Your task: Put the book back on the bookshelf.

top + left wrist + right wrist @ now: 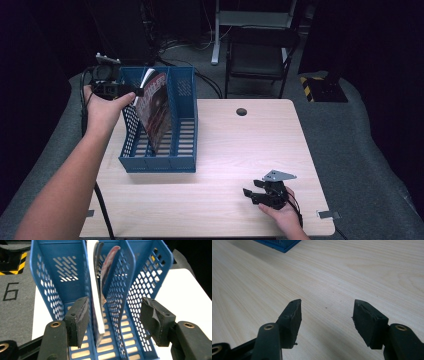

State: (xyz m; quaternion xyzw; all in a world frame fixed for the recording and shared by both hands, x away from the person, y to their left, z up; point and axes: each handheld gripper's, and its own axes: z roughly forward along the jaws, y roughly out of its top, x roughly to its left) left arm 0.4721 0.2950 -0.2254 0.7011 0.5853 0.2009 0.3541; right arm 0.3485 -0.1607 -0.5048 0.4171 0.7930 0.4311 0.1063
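Magazine (155,107) cover print too blurred

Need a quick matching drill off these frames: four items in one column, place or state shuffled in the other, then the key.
Column 1:
1. magazine
2. blue file rack
3. left gripper
4. right gripper

Column 2:
A. low over bare table near the front edge, jaws open
B. leaning inside a slot
C. open at the rack's back end, jaws either side of the magazine
D. standing on the table's left part

Pairs: 1-B, 2-D, 3-C, 4-A
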